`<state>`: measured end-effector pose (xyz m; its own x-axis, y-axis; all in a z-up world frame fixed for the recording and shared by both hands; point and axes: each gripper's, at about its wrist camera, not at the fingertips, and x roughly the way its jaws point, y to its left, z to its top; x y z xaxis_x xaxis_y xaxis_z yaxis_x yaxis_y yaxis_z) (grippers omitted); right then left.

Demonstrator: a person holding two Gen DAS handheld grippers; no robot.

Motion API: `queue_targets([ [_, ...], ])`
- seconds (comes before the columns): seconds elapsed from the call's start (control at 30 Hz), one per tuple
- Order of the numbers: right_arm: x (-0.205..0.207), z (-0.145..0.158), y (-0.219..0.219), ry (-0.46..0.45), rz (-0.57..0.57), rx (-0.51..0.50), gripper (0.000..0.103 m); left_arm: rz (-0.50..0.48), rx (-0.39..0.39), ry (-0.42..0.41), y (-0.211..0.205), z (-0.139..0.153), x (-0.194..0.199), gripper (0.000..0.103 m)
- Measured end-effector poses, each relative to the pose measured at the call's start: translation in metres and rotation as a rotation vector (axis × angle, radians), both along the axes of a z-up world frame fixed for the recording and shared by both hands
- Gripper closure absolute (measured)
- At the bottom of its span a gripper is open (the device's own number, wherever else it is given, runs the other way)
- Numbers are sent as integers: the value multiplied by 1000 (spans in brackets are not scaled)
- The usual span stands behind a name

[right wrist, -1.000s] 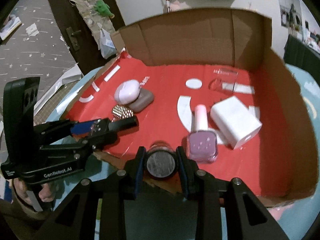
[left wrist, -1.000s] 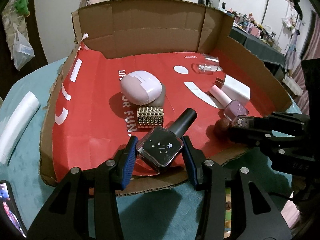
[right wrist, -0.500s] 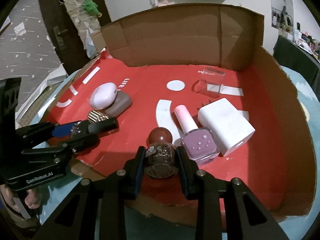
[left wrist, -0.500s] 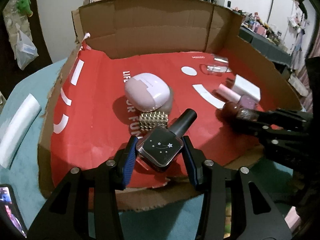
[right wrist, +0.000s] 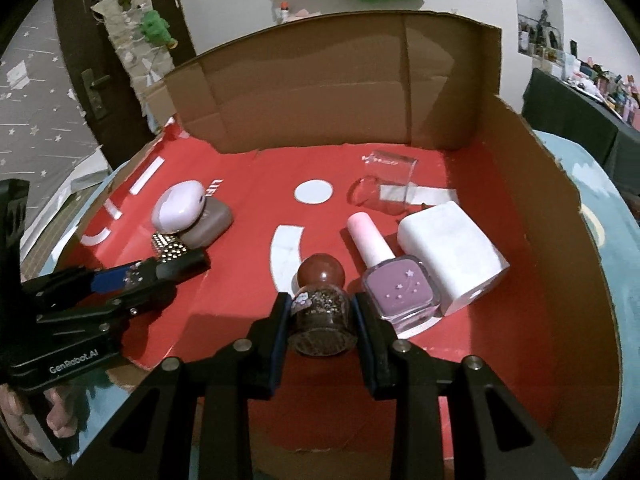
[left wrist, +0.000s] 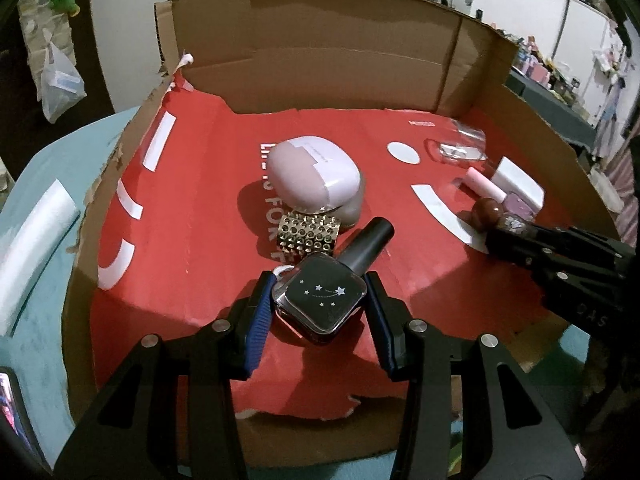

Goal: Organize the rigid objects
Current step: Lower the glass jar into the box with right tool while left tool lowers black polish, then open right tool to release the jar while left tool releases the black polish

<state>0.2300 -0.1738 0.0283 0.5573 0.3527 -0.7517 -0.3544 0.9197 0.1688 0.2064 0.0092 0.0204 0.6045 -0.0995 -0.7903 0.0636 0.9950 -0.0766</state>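
A: Left gripper?
B: Clamped on the black nail polish bottle, over the red-lined cardboard tray, near the studded gold block.
A: Right gripper?
B: Clamped on the brown glitter bottle, just beside the purple polish bottle.

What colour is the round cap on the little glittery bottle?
The round cap is reddish-brown, on the glittery bottle. It shows best in the right wrist view.

Phone cut off at left edge, screen too blurry to read.
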Motion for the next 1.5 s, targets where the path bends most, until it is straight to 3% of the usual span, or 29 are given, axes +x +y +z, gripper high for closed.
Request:
queue_targets([
  [0.73, 4, -1, -3, 16, -19, 6, 70, 39, 45, -2, -2, -1, 10, 60],
  [1.0, 4, -1, -3, 18, -20, 11, 70, 40, 25, -2, 1, 0, 10, 60],
  [1.5, 0, 0, -3, 11, -12, 17, 68, 47, 50, -11, 0, 2, 6, 55],
])
